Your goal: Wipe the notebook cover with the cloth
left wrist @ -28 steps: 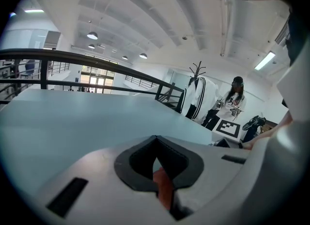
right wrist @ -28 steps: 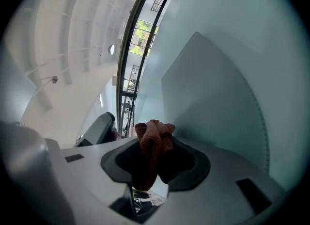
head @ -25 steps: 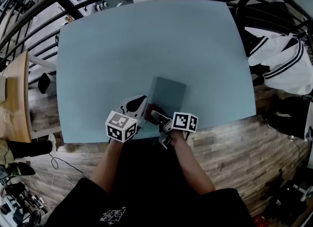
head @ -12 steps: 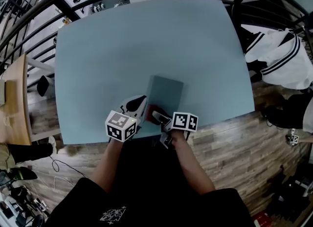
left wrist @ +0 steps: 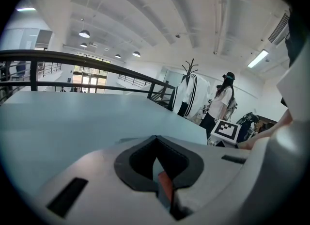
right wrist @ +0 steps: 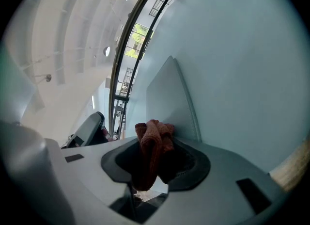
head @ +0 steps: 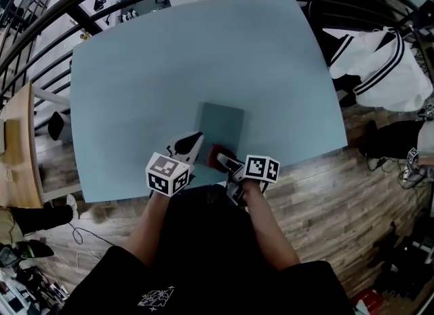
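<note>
A grey-blue notebook lies closed on the pale blue table, close to its near edge. My right gripper is shut on a bunched red cloth, which rests at the notebook's near edge. In the right gripper view the cloth sticks out between the jaws of the right gripper, with the notebook just beyond. My left gripper sits at the notebook's near left corner. Seen in its own view, the left gripper is shut, with nothing visibly between its pads.
The table's near edge runs just in front of the person's body. A dark curved railing bounds the far side. A white jacket with black stripes hangs at the right. A wooden desk stands at the left. A person stands far off.
The head view has shifted slightly, so the table and notebook sit a little higher and further left. Both grippers and the cloth stay at the notebook's near edge.
</note>
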The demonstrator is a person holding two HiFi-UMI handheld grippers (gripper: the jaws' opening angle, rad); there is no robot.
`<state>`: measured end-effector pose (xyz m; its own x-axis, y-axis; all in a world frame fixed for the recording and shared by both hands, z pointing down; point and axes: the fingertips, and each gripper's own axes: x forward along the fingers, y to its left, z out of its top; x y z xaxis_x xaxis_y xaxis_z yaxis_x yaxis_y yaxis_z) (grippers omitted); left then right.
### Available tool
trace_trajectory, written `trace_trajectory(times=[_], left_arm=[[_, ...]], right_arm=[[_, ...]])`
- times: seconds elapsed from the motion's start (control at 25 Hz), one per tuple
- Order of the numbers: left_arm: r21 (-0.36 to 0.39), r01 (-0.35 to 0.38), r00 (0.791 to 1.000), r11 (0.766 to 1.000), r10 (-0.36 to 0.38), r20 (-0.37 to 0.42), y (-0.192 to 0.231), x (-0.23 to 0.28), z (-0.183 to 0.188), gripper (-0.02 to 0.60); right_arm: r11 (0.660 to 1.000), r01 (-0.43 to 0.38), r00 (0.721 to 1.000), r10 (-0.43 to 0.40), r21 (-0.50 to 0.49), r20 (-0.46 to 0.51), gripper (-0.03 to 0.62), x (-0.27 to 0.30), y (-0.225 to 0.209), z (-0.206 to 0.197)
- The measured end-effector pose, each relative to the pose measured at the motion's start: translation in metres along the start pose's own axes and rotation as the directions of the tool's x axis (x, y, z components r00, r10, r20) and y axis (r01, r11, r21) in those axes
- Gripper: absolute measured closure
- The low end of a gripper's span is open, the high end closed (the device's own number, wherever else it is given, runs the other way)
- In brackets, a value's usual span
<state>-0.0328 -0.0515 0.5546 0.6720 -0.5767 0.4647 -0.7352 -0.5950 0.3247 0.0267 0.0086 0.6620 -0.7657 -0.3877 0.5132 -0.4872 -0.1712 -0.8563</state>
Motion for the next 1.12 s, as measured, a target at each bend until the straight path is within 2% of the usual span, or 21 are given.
trace_trajectory(times=[0.72, 0.96, 1.12], left_arm=[[0.042, 0.001, 1.0, 0.999, -0.002, 0.013, -0.042, -0.003, 0.002, 0.591], [0.049, -0.012, 0.999, 0.999, 0.01, 0.031, -0.049, -0.014, 0.01, 0.591], [0.049, -0.005, 0.998, 0.999, 0.002, 0.06, -0.047, -0.022, 0.021, 0.591]], right_arm=[[0.999, 0.011, 0.994, -0.016, 0.047, 0.106, 0.451, -0.064, -0.037, 0.011], [0.997, -0.059, 0.985, 0.051, 0.044, 0.162, 0.451, -0.092, -0.022, 0.019], [0.994, -0.103, 0.964, 0.106, -0.025, 0.242, 0.45, -0.108, 0.005, 0.039]])
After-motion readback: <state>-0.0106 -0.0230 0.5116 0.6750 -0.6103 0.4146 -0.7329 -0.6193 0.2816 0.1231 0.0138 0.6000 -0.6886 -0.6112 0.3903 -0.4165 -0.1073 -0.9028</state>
